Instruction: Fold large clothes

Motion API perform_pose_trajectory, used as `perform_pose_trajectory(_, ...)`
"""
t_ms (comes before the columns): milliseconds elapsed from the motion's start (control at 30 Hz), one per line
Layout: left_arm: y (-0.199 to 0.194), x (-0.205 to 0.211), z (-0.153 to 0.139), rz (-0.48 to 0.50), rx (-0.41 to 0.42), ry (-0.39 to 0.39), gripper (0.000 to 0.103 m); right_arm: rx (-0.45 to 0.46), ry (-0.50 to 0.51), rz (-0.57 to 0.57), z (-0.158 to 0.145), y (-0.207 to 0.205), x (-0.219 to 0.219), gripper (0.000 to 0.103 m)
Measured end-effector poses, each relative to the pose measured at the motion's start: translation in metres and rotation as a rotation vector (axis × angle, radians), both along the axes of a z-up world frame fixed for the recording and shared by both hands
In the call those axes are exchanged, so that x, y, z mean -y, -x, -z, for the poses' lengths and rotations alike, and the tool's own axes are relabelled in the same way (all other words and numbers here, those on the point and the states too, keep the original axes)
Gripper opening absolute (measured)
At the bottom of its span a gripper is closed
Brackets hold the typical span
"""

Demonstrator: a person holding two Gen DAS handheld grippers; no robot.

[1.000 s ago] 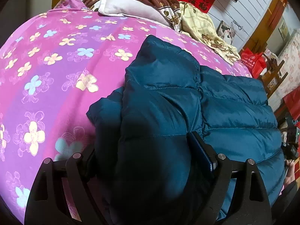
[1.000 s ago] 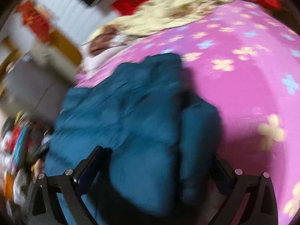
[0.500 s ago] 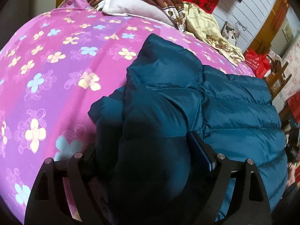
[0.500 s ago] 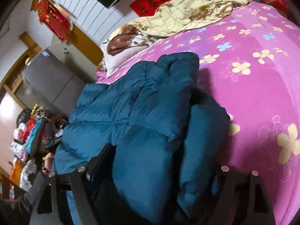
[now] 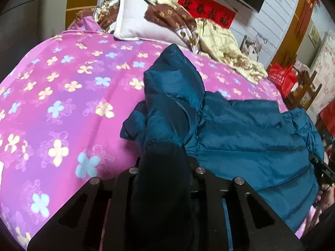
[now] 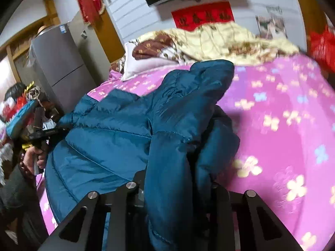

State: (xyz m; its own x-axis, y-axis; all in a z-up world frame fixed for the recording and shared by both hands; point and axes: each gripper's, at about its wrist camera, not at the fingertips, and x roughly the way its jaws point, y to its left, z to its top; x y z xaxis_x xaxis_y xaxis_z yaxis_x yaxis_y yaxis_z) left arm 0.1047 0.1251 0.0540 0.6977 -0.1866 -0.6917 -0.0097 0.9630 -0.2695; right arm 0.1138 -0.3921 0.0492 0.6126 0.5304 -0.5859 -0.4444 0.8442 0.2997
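A teal puffer jacket (image 5: 240,133) lies on a pink flowered bedspread (image 5: 62,87). My left gripper (image 5: 163,167) is shut on a bunched edge of the jacket, and the fabric hides its fingertips. In the right wrist view the same jacket (image 6: 117,133) spreads to the left over the bedspread (image 6: 282,115). My right gripper (image 6: 178,179) is shut on another bunched edge, with the cloth hanging over its jaws. The other gripper and the hand that holds it show at the far left of the right wrist view (image 6: 39,138).
A white pillow (image 5: 136,25) and a yellow and brown quilt (image 5: 219,41) lie at the head of the bed. A grey fridge (image 6: 56,62) stands left of the bed. Red bags (image 5: 282,77) and a wooden chair (image 5: 305,90) stand at the right side.
Both grippers have closed from wide open onto the jacket's edge. The fabric is now bunched between each pair of jaws and lifted, and both views tilt up toward the wall.
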Motion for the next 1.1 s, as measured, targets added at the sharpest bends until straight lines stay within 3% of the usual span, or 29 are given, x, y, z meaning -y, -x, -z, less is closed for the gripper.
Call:
perform_pose_trajectory(267,0.058,0.004,-0.032,0.031,0.043,0.013,0.017,0.045,-0.044,0.037,-0.040,0.049,0.003,0.025)
perform_pose_trajectory(433,0.085,0.005,-0.032,0.056,0.058,0.057,0.017,0.022,-0.070,0.046,-0.040,0.078,0.014,0.025)
perform_pose_trajectory(633,0.065,0.012,0.007,0.026,-0.051,-0.018,0.025,-0.090,-0.139,0.044,-0.005,0.063,0.027,0.028)
perform_pose_trajectory(733,0.066,0.015,0.009,0.017,-0.033,-0.045,0.025,-0.156,-0.165,0.074,0.013,0.051,0.031,0.030)
perform_pose_trajectory(967,0.049,0.012,0.010,0.016,-0.029,-0.048,0.023,-0.083,-0.160,0.076,-0.004,0.052,0.028,0.029)
perform_pose_trajectory(1100,0.026,0.009,0.014,0.004,-0.038,-0.049,0.023,-0.117,-0.148,0.097,0.008,0.029,0.025,0.029)
